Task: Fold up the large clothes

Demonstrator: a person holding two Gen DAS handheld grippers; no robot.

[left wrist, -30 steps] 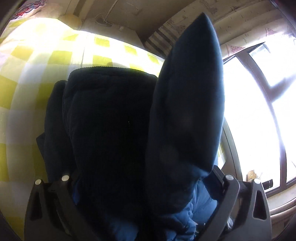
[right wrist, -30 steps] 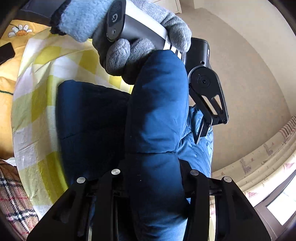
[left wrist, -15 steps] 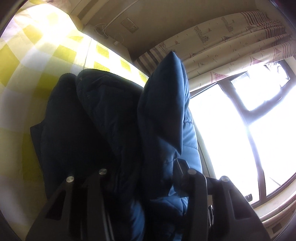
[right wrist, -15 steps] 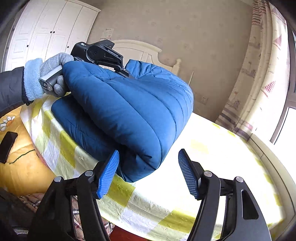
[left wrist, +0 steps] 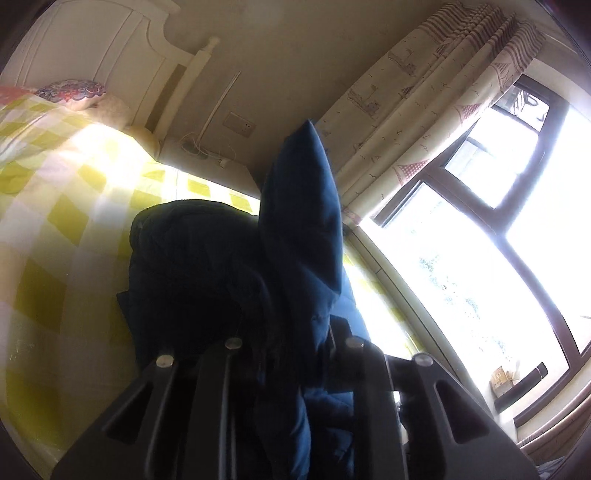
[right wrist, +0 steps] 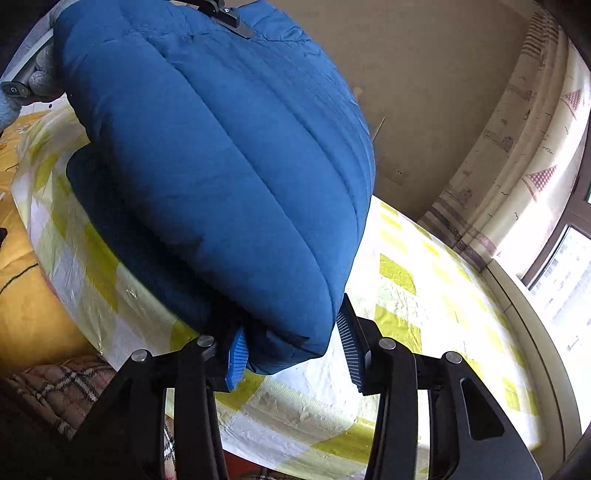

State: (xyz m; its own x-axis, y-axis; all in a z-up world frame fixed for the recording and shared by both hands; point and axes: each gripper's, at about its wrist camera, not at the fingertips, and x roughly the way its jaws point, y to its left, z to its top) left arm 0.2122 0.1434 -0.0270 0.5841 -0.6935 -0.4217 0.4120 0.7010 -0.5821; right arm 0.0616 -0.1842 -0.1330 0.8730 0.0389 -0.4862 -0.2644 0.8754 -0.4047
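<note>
A large blue puffer jacket [right wrist: 221,166] lies folded on a yellow-and-white checked cover [right wrist: 424,295]. In the left wrist view the jacket [left wrist: 295,229] looks dark, and a thick fold of it stands up between my left gripper's fingers [left wrist: 288,369], which are shut on it. My left gripper also shows at the top of the right wrist view [right wrist: 225,11], holding the jacket's far edge up. My right gripper [right wrist: 293,354] is open; its blue pads [right wrist: 349,343] sit on either side of the jacket's near corner without pinching it.
A white headboard [left wrist: 92,55] and a patterned pillow [left wrist: 70,92] are at the far left. A curtain [left wrist: 424,110] and a bright window [left wrist: 498,240] are on the right. A yellow blanket [right wrist: 33,295] and plaid cloth [right wrist: 66,387] lie beside the cover.
My right gripper let go of the jacket, pulled back, and now sits open around its near corner. My left gripper keeps its hold and has tilted upward, showing more wall and window.
</note>
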